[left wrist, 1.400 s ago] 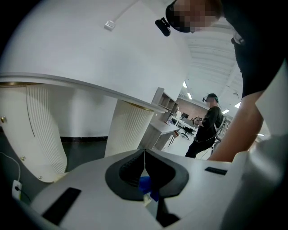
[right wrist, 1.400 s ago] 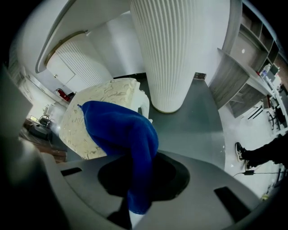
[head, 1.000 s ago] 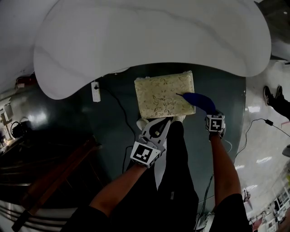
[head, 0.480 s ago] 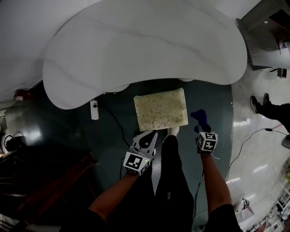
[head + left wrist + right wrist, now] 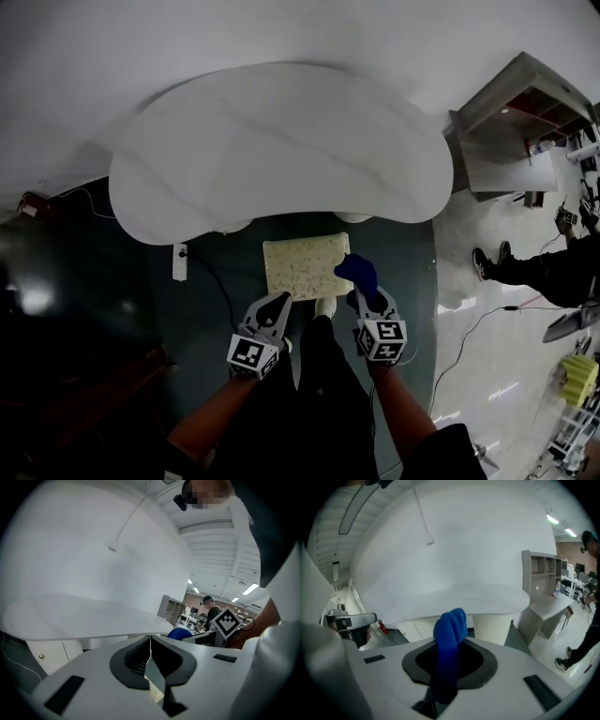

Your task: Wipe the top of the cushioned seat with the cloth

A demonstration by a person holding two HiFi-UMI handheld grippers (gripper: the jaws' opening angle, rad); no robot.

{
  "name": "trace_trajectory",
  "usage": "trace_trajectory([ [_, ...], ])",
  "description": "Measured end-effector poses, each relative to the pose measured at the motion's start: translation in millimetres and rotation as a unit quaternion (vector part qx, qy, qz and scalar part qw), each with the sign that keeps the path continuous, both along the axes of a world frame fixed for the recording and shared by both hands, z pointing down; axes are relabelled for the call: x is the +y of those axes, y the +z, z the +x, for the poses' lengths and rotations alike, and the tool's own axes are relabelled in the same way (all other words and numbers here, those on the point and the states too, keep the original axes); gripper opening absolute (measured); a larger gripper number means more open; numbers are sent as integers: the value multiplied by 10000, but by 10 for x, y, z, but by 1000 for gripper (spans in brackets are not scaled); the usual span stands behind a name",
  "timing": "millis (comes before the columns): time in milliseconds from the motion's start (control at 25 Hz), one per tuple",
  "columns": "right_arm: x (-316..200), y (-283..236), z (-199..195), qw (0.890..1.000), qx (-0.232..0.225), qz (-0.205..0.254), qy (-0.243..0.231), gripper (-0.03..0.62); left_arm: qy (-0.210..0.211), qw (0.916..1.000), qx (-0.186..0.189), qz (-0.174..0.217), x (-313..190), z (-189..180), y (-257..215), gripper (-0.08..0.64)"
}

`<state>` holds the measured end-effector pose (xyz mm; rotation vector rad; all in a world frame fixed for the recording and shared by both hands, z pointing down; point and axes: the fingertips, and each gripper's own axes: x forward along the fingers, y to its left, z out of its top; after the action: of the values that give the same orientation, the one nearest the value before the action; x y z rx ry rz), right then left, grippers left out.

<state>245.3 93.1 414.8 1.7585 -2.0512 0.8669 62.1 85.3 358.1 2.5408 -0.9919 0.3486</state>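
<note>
The cushioned seat [image 5: 302, 266] is a pale yellow patterned square on the dark floor, just below the white table's edge. My right gripper [image 5: 364, 291] sits at the seat's near right corner, shut on a blue cloth [image 5: 356, 272] that sticks up from the jaws; the same cloth [image 5: 450, 641] fills the middle of the right gripper view. My left gripper [image 5: 271, 309] hangs just short of the seat's near left edge, jaws shut with nothing between them. In the left gripper view the jaws [image 5: 150, 653] meet in a thin line, with the blue cloth [image 5: 180, 633] beyond.
A large white curved table [image 5: 281, 155] overhangs the seat. A power strip [image 5: 179, 262] with a cable lies on the floor at the left. A grey shelf unit [image 5: 511, 141] and a standing person [image 5: 539, 267] are at the right. My legs stand below the seat.
The head view has pulled back and up, so the seat looks smaller. The right gripper with the cloth has moved left, from beside the seat to its near right corner.
</note>
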Motion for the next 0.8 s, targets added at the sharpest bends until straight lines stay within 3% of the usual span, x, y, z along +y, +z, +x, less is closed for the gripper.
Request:
trace_trajectory([
  [240,-175,-1092,-666,9952,218,742,-607,84,-662,9977,-141,5,-113,-403,-594,17],
  [480,-369,-1921,-1067,9919,-333,1049,-636,86,-1194,9916,-184,471,-282,-655,-1403,17],
  [640,-529,-2413,-1276,9867,-269,1450,-679,86,-1817,9796,-199,839,-337,-886,-1877,17],
  [800,-583,-2854,-1513,9781,-173,1857,-925,86,-1864,9741,-192,1269,-336,-936,-2280,18],
])
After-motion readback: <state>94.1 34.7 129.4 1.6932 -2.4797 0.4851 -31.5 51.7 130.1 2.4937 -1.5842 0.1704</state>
